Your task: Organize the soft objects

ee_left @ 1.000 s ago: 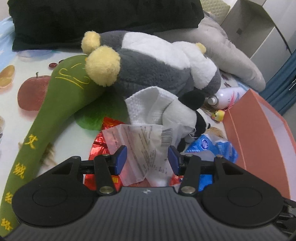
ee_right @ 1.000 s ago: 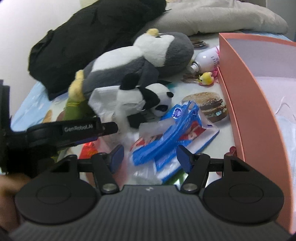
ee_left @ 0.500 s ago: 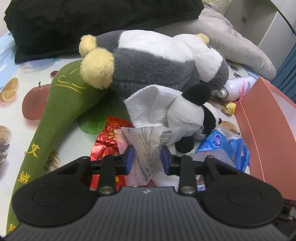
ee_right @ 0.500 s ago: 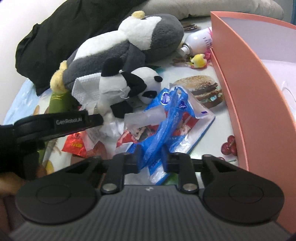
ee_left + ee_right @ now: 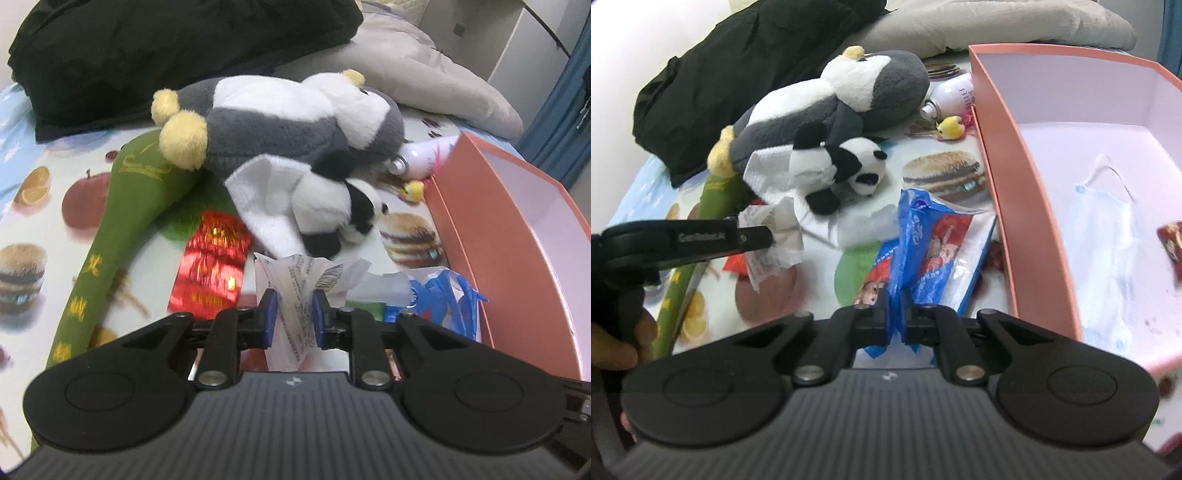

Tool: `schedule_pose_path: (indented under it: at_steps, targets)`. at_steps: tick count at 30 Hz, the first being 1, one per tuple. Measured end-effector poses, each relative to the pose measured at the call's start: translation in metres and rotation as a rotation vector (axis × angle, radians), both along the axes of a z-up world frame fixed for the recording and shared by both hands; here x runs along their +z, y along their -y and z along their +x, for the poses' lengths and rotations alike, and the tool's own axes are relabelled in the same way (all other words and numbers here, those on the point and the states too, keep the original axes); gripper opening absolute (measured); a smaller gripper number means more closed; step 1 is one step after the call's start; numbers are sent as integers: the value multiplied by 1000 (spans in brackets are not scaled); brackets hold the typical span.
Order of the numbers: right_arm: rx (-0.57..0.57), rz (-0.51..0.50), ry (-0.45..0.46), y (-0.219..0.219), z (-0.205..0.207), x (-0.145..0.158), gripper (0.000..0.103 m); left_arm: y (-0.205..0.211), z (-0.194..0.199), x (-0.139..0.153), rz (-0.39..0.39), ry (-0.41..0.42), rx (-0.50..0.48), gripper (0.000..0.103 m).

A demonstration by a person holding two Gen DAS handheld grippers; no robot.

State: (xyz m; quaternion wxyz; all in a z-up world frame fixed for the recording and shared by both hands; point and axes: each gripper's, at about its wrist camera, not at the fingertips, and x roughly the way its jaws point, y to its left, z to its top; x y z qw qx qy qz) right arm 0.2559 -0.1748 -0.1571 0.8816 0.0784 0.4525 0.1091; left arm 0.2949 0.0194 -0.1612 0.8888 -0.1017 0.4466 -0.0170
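Observation:
My left gripper [image 5: 293, 314] is closing on a crumpled clear printed wrapper [image 5: 295, 280], which its blue pads pinch and hold just above the table. In the right wrist view that gripper [image 5: 753, 236] carries the wrapper [image 5: 772, 243] from the left. My right gripper [image 5: 895, 314] is shut on a blue plastic bag [image 5: 916, 240] and pulls its top edge up. A small panda plush [image 5: 332, 206] lies on a white cloth [image 5: 258, 192] just beyond both. Behind it lie a big grey-and-white plush [image 5: 295, 122] and a long green cushion [image 5: 122, 221].
A pink open box [image 5: 1008, 184] stands at the right with a face mask [image 5: 1108, 229] inside. A red foil packet [image 5: 210, 266], a spray bottle [image 5: 424, 155] and a small yellow toy [image 5: 413, 190] lie about. At the back lie a black garment [image 5: 147, 55] and a grey pillow [image 5: 424, 74].
Both grippers went from open to closed: the left on the clear wrapper, the right on the blue bag. Both then drew back and lifted their catch slightly.

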Motion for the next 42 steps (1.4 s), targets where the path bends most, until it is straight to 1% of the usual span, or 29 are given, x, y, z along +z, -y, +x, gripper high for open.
schedule_pose_path:
  at_steps: [3,11,17,21,24,25,26,28,31,35,42]
  targets:
    - [20,-14,13,1,-18,3,8,0,-20,0,-19,-17,-3,24]
    - [65,-28,51,-3,-56,10,8,5,-71,-1,-15,-43,-36,24]
    - [72,-23,48,0,-80,7,8,6,-100,-8,-14,-70,-49,24]
    - [65,-17,41,5,-91,4,10,6,-113,-11,7,-75,-54,24]
    - [50,-2,35,6,-94,2,13,3,-119,-13,-8,-76,-40,24]
    - [49,-6,34,5,-94,2,17,1,-120,-13,-10,-74,-35,24]
    - [45,-11,37,4,-94,1,26,0,-122,-14,-14,-73,-31,24]
    - [37,-8,45,2,-93,1,40,-1,-123,-15,-22,-71,-27,24]
    - [24,-21,52,0,-91,-1,40,-1,-125,-17,-19,-66,-32,24]
    - [-2,-66,67,-2,-82,-6,40,-3,-125,-20,-34,-66,-31,24]
    - [15,-101,58,-3,-67,-20,38,-1,-123,-23,-40,-72,-38,24]
